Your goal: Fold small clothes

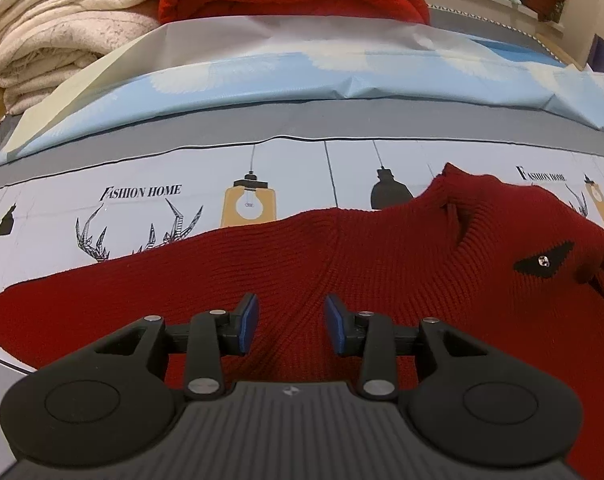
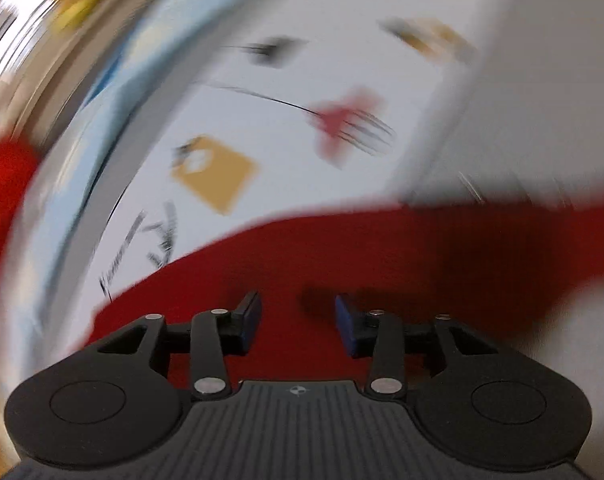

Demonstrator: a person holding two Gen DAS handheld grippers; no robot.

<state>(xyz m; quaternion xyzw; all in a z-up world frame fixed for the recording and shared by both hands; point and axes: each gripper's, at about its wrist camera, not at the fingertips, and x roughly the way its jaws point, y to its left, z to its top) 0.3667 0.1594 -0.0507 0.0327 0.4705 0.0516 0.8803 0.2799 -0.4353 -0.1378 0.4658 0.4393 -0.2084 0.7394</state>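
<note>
Red knit sweater [image 1: 342, 264] lies flat on printed sheet [image 1: 141, 208] (towels [image 1: 53, 32] behind); left gripper [image 1: 291, 322] and right gripper [image 2: 297, 320] spread, pinching nothing.

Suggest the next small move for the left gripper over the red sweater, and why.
Probably lower the left gripper onto the red sweater and pinch the knit under it. Its jaws stand apart with nothing between the pads, and the sweater lies spread on the printed sheet, collar up, not yet folded. The right view is too blurred to plan from.
</note>
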